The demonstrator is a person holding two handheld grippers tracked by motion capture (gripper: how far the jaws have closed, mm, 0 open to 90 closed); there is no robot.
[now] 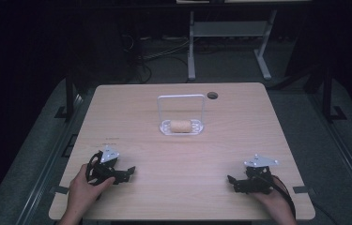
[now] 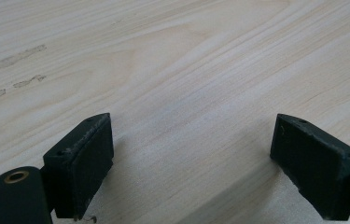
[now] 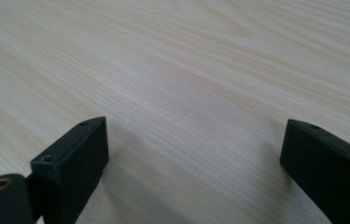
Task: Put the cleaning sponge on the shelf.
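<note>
A tan roll-shaped object [image 1: 181, 126] lies on a small white tray [image 1: 165, 128] with a tall white wire handle [image 1: 181, 97], at the middle of the light wooden table [image 1: 183, 154]. My left gripper [image 1: 127, 172] rests near the table's front left, held by a hand, its jaws pointing right and open with nothing between them. My left gripper [image 2: 191, 154] has only bare wood between its black pads. My right gripper [image 1: 232, 182] rests near the front right, jaws pointing left. In its own view the right gripper [image 3: 193, 161] is open over bare wood.
A round cable hole [image 1: 212, 95] sits at the table's far right edge. Behind the table stand a white desk frame [image 1: 191, 47] and cables on a dark floor. Faint scuff marks [image 2: 14, 58] show on the wood.
</note>
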